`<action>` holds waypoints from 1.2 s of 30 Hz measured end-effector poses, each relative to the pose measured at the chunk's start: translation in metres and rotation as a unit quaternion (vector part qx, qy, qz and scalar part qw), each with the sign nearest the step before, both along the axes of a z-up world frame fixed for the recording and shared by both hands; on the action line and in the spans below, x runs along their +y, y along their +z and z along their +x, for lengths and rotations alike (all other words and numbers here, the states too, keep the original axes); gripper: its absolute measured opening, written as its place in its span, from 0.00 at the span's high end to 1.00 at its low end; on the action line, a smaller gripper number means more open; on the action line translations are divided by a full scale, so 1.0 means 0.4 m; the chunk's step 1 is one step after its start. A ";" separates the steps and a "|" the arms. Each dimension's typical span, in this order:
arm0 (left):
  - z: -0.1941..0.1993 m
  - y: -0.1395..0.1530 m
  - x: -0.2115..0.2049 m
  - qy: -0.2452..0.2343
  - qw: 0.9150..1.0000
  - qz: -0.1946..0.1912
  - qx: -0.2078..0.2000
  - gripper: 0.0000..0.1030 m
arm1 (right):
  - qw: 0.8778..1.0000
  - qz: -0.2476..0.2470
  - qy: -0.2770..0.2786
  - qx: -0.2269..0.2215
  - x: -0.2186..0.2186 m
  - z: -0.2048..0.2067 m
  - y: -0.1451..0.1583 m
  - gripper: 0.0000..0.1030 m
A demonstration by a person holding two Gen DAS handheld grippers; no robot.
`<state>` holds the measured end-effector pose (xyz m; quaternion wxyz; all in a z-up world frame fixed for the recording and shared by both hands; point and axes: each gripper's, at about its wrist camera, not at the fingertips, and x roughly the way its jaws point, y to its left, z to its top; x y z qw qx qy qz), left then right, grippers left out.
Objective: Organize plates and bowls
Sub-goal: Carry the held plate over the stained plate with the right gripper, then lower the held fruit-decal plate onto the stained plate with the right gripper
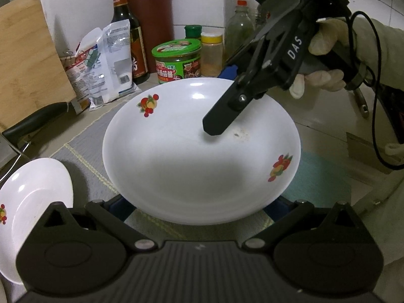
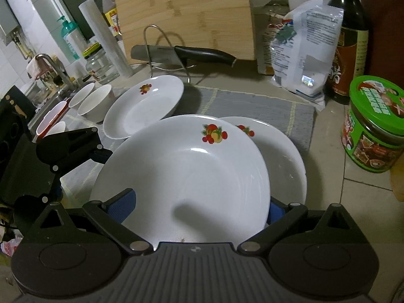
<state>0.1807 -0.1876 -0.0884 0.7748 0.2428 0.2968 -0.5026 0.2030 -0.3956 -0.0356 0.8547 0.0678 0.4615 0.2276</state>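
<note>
A white fruit-print plate is held off the grey mat. My left gripper has its jaws around the plate's near rim, and my right gripper holds the opposite rim; its upper finger lies over the plate's inside. A second fruit-print plate lies just under and behind the held one. A third plate lies on the mat to the left. White bowls stand beyond it near the sink.
A green-lidded jar, a soy bottle, a salt bag, a bamboo board with a knife on a wire rack stand behind. A faucet is at the far left.
</note>
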 end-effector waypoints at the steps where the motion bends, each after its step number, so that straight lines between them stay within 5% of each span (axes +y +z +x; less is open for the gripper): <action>1: 0.004 -0.001 -0.003 -0.001 1.000 0.001 0.001 0.00 | 1.000 0.000 -0.001 0.000 -0.002 0.002 -0.002 0.00; 36: 0.076 -0.025 -0.050 -0.012 1.000 0.023 0.010 0.00 | 0.999 -0.011 -0.035 0.015 -0.030 0.051 -0.034 0.00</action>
